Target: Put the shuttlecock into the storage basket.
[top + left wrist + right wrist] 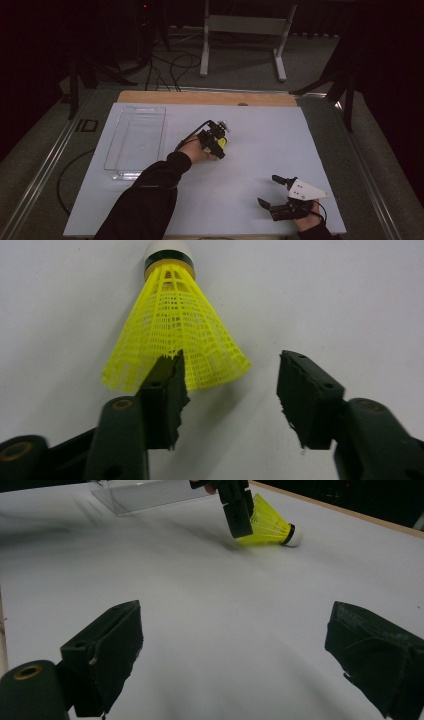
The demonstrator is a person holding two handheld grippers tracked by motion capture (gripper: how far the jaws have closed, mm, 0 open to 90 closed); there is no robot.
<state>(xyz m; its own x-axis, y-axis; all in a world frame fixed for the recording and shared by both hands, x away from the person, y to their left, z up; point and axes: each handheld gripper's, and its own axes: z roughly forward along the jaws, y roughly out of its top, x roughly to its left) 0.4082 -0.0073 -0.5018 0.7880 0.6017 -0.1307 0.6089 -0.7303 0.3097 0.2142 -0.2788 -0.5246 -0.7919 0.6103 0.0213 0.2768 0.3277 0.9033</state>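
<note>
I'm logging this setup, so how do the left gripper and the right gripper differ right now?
The left gripper is out mid-table at the shuttlecock, one jaw at its skirt; the right gripper sits near the table's front edge with bare table between its jaws. The right carries a grey plate; the left's top looks dark. Both are open.

On the bench (260,165) there is one yellow shuttlecock (175,330) near the middle, one clear plastic tray (136,142) by the left edge, and two tongs: the left tongs (230,390) at the shuttlecock and the right tongs (272,190) near the near right corner.
</note>
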